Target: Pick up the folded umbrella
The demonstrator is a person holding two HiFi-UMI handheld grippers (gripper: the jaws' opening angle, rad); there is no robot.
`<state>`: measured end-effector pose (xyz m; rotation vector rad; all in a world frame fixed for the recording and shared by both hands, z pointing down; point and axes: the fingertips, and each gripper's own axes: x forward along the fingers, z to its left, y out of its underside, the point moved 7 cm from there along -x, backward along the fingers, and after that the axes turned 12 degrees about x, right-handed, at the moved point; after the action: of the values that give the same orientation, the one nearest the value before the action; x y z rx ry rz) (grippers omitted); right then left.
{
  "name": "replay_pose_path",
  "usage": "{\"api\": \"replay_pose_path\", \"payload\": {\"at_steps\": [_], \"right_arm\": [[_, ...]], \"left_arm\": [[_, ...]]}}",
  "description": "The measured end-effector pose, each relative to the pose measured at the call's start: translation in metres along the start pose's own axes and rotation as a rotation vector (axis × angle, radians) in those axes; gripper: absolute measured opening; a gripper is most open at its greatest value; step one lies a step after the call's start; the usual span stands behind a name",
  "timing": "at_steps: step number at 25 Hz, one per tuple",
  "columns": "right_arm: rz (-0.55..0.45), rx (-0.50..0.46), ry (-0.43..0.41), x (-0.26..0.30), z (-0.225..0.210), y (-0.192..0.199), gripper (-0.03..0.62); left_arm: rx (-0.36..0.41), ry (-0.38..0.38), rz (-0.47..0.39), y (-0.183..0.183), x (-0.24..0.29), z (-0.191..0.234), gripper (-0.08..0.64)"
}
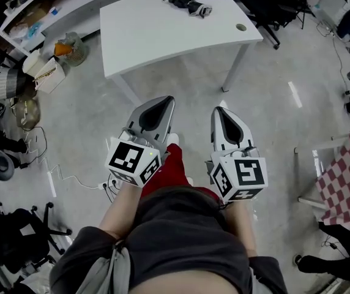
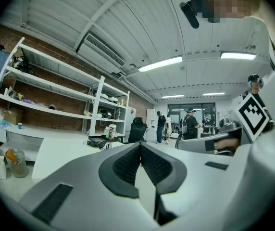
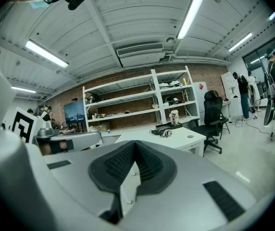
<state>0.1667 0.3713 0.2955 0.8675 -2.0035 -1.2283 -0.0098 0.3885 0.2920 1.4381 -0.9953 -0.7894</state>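
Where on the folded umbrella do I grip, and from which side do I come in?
Probably the dark middle of the folded umbrella, jaws across its narrow width, reaching over the white table from the near side. It lies flat by the far edge, lengthwise across your approach. The right gripper is shut and empty; open it first.

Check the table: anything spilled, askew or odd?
Nothing stands out. The umbrella lies folded near the far edge of the table. The left gripper and right gripper are shut, empty and short of the table.
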Motion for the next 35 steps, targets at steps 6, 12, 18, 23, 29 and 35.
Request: {"api": "replay_pose_path", "payload": {"at_steps": [6,12,18,23,29,35], "right_arm": [[0.009,0.007,-0.003,0.044,-0.008,-0.008,0.018],[0.017,0.01,-0.003,0.089,-0.016,-0.019,0.018],[0.033,0.02,0.008,0.134,-0.021,-0.029,0.018],[0.045,0.023,0.015,0.171,-0.024,-0.035,0.018],[0.059,0.034,0.02,0.211,-0.026,-0.039,0.018],[0.063,0.032,0.032,0.244,-0.024,-0.044,0.018]], "left_arm": [[0.008,-0.003,0.015,0.004,0.029,0.032,0.014],[0.0,-0.011,0.02,0.007,0.061,0.07,0.014],[0.002,0.008,0.031,0.009,0.094,0.105,0.014],[-0.002,0.021,0.04,0.013,0.118,0.133,0.014],[0.005,0.034,0.049,0.016,0.142,0.163,0.014],[0.016,0.056,0.056,0.02,0.162,0.192,0.014]]}}
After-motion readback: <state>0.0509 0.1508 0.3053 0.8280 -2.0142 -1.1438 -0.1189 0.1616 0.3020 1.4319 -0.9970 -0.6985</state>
